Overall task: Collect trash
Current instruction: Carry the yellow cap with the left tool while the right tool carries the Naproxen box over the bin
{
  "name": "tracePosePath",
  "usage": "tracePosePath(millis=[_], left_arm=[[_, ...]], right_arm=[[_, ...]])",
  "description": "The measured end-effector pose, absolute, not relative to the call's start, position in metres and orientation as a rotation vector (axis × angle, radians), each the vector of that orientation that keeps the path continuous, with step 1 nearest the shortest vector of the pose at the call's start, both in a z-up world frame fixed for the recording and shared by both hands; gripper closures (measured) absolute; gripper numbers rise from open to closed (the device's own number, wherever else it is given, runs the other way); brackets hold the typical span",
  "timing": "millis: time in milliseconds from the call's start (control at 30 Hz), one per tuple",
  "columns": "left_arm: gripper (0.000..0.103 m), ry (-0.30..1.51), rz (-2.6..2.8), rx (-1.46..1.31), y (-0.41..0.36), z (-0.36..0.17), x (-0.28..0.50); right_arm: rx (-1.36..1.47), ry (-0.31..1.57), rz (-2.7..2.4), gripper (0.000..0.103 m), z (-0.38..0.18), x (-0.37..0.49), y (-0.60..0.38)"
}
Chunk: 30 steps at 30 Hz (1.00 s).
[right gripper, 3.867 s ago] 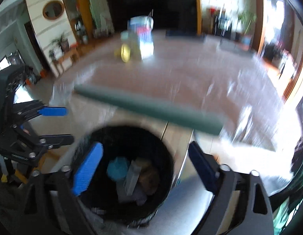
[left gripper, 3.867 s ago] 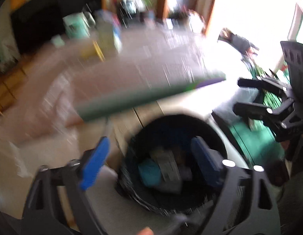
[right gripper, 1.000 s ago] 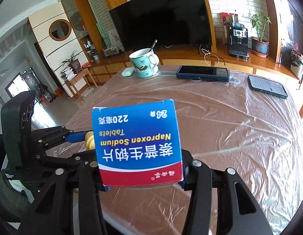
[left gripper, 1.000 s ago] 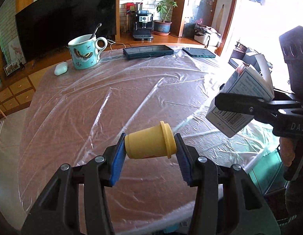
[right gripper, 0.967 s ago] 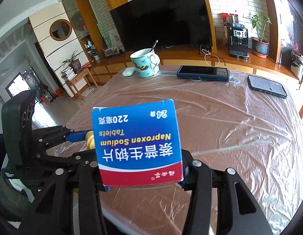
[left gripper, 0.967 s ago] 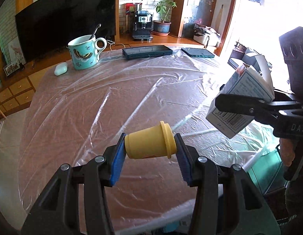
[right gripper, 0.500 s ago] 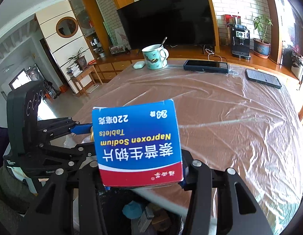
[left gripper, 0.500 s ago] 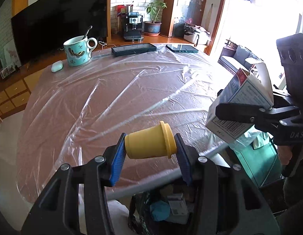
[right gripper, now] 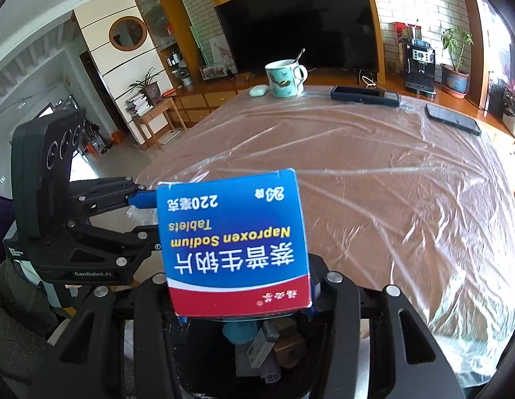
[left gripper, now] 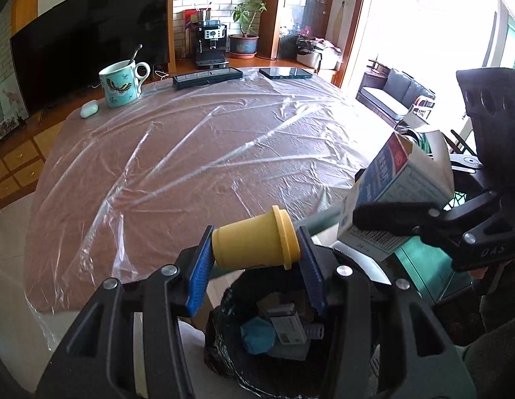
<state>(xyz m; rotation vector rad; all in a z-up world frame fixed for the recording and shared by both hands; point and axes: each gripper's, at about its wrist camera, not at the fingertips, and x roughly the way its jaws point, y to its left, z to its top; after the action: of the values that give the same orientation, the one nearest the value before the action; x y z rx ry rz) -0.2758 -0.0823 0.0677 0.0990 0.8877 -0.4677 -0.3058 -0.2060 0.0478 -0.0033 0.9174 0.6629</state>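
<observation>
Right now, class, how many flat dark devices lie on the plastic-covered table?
2. The longer device lies at the far edge right of the mug; the phone lies further right. None seems hidden.

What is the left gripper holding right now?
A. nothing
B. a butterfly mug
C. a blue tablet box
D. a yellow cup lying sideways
D: the left gripper is shut on the yellow cup, clamped sideways between its blue pads above the trash bin.
</observation>
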Motion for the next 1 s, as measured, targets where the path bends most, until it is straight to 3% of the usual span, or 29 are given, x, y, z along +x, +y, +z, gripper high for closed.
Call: tracePosePath(millis=[567,1000], left_arm=[[0.054,0.946,-0.524,0.151,-0.093,0.044,-0.314],[0.054,1.038,-0.543,0.2,-0.101,0.0,-0.321]], right_arm=[[-0.021,1.009,0.649,0.055,0.019,-0.346,-0.209],[-0.037,1.142,0.635,0.055,-0.035,-0.357,-0.2]])
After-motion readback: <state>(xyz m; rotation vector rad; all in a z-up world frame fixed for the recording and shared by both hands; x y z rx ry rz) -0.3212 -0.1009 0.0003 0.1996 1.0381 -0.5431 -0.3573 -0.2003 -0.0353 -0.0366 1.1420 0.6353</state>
